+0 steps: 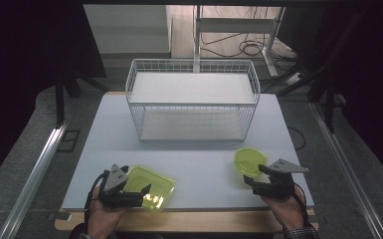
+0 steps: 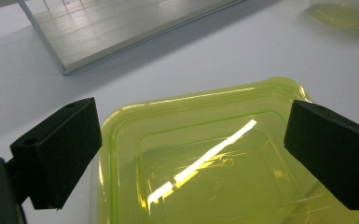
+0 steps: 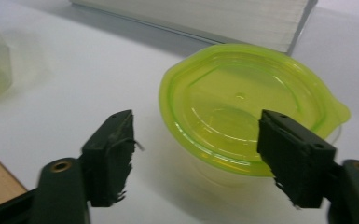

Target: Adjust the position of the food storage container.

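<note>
A square container with a yellow-green lid (image 1: 151,186) (image 2: 214,163) sits at the table's front left. My left gripper (image 1: 137,181) (image 2: 193,158) hovers at it with its jaws wide apart, one on each side of the lid, and no pad presses on it. A round container with a yellow-green lid (image 1: 250,160) (image 3: 242,107) stands at the front right. My right gripper (image 1: 254,174) (image 3: 203,158) is right behind it, open. One jaw overlaps the lid's near rim. The other jaw stands clear of it over bare table.
A white wire basket rack (image 1: 191,99) with two shelves stands at the back middle of the white table (image 1: 199,164). The table's wooden front edge (image 1: 204,221) lies just below both hands. Dark floor and metal rails flank the table.
</note>
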